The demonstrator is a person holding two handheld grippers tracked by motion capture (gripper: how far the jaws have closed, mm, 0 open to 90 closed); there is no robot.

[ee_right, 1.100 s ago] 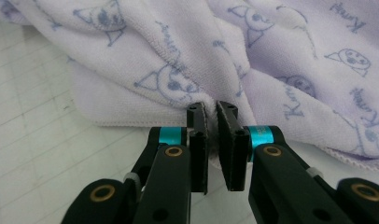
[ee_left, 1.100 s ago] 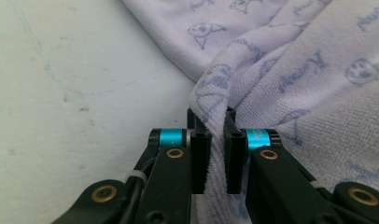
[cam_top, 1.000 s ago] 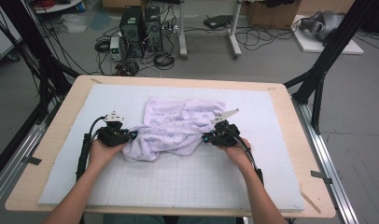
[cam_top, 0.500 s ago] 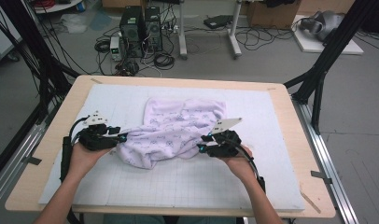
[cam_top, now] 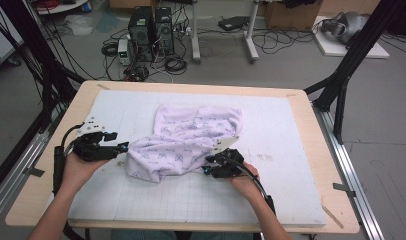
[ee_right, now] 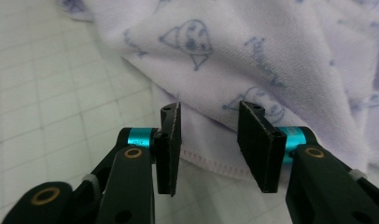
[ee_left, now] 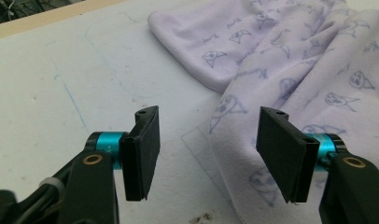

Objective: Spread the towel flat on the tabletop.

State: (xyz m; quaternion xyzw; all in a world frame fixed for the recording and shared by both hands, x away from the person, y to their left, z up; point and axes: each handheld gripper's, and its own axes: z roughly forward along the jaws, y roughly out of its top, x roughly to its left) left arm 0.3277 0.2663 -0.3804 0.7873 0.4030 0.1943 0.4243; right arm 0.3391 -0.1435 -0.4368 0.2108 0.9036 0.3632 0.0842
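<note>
At the frame's centre, both hand-held grippers, left (cam_top: 122,148) and right (cam_top: 207,170), stand apart, jaws having just opened, off the crumpled lilac printed cloth (cam_top: 191,137), probably regrasping its hem next.

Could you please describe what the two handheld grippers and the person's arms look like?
Both the left gripper and the right gripper are black, with flat rectangular black pads, turquoise metal collars, brass-coloured pivot pins, and a black cable trailing back. Each carries a pale three-cornered plate on top. The forearms are bare, with no sleeves visible.
</note>
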